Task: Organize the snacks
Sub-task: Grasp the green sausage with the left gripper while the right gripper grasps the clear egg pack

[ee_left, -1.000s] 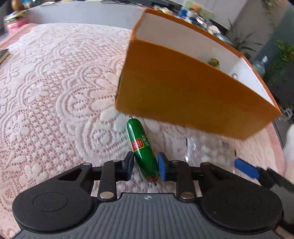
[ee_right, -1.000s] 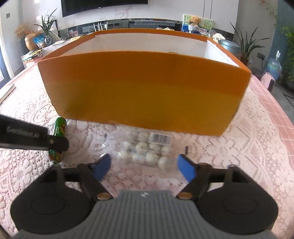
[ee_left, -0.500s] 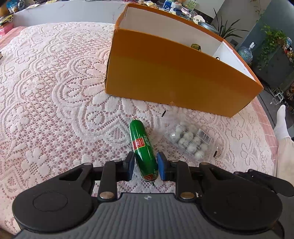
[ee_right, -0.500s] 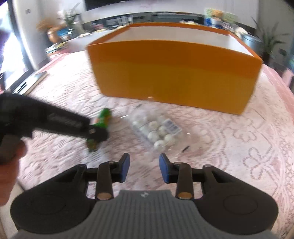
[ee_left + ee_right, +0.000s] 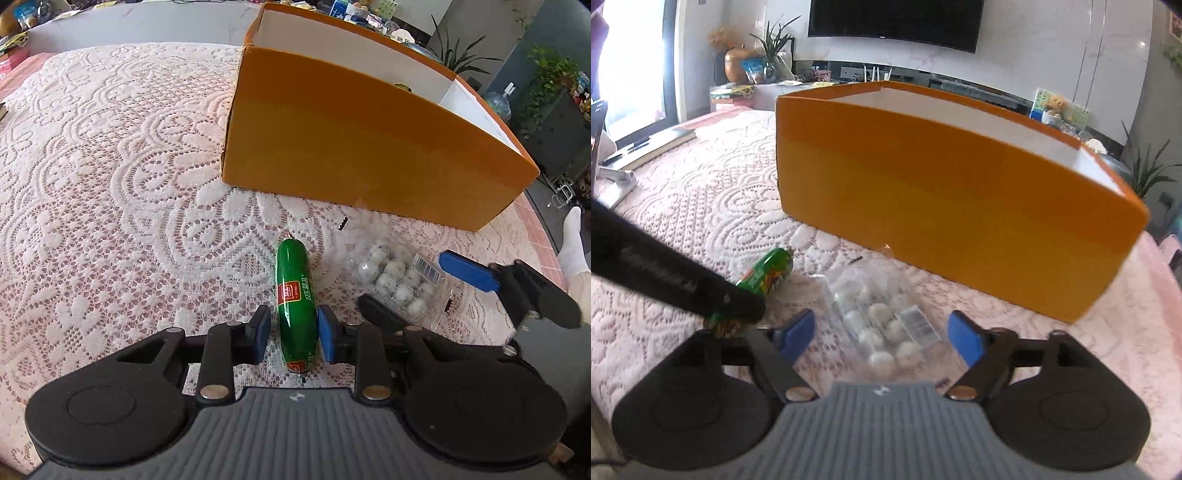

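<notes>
Since half a second ago the right hand-held gripper (image 5: 881,338) has spread its blue pads from nearly together to wide apart and moved in, so that it now brackets the clear bag of white balls (image 5: 886,332) without touching it; the left hand-held gripper (image 5: 291,338) has also loosened a little around the green sausage (image 5: 295,299), its right pad just against the wrapper and its left pad a sliver away, so I cannot tell whether it truly grips; the sausage lies on the lace cloth (image 5: 110,166) of the desk, pointing toward the orange box (image 5: 369,147); its wrapper carries a red square logo and a line of white characters too small to read; the bag lies just right of the sausage, near the front wall of the box, and bears a white barcode sticker (image 5: 428,271) whose digits are illegible; in the right wrist view, pale lettering runs along the black finger of the left tool, blurred beyond reading; the box stands open at the top, white inside.
</notes>
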Motion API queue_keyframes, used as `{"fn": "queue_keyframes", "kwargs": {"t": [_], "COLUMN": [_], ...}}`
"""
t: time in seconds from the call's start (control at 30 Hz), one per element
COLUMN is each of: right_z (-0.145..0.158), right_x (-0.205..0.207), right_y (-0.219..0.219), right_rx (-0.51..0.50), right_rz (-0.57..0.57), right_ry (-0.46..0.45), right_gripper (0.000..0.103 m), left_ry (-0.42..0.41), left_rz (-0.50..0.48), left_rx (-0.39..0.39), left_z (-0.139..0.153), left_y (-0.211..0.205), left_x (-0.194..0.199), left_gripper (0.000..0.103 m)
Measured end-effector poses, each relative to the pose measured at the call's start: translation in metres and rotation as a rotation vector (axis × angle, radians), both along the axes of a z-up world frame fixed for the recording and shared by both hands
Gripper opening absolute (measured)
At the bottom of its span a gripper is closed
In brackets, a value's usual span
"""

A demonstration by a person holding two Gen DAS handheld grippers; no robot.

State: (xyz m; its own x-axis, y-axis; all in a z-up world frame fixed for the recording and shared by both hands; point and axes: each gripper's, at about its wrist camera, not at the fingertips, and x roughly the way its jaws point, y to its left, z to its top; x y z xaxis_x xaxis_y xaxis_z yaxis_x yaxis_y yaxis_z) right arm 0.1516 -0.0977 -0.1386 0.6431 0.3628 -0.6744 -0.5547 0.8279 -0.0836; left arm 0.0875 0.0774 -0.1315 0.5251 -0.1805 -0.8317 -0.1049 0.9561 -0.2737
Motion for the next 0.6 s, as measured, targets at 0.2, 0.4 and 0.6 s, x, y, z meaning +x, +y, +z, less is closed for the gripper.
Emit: {"fn": "queue_keyframes", "kwargs": {"t": [0.2,0.4,0.6], "right_z": [-0.009,0.000,0.003], "right_x": [0.007,-0.022,-0.023], "right_y": [0.006,0.005,0.004], "right_rx": [0.002,0.037,0.045], "right_rz": [-0.019,-0.019,-0.066], "right_ry": [0.040,0.107,0.074], "right_gripper": [0.085,0.071,0.069], "left_ry": [-0.004,-0.001,-0.006], "left_rz": [0.003,0.009,0.025], "left_rx": [-0.014,-0.023,-0.018], "left_z": [-0.001,0.002,0.002], "left_y": [-0.001,0.004,0.001], "left_x": [0.000,0.000,0.003], "left_gripper": [0.033,0.033,0.034]}}
